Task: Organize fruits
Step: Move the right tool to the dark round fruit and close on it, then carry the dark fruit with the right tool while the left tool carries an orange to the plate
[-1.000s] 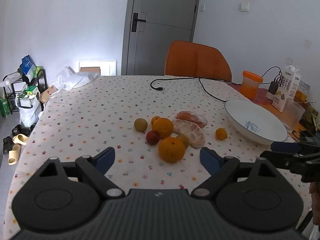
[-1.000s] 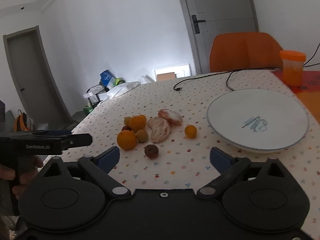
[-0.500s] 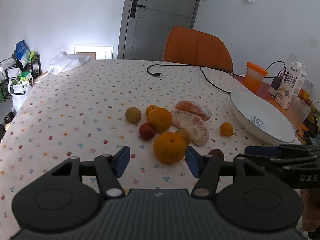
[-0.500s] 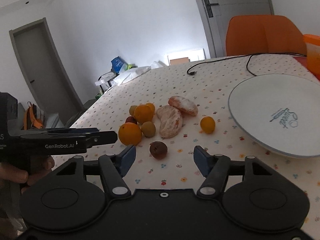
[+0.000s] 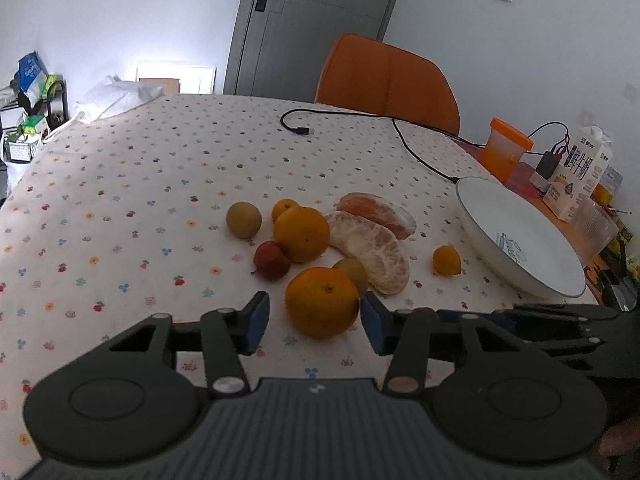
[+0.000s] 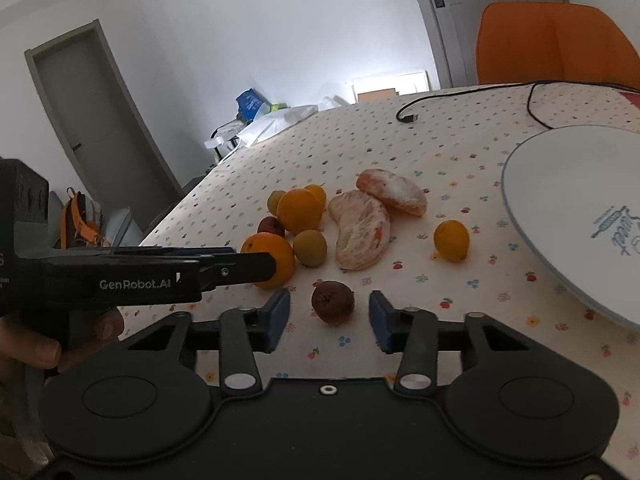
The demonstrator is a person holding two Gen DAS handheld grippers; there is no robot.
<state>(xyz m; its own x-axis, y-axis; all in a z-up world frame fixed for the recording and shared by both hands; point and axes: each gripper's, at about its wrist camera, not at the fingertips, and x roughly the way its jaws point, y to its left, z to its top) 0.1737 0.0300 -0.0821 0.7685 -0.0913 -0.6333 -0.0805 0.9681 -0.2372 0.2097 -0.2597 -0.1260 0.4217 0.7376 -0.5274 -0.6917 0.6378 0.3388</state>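
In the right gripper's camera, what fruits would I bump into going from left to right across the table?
Big orange → green fruit → dark brown fruit → peeled citrus half → small yellow-orange fruit → then no more fruit, just the white plate.

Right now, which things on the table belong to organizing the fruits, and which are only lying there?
Belong:
oranges
peeled segments
small fruits
plate

Lying about:
cable
orange jar
milk carton

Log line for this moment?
left gripper: closing around large orange | right gripper: closing around dark brown fruit | white plate: empty
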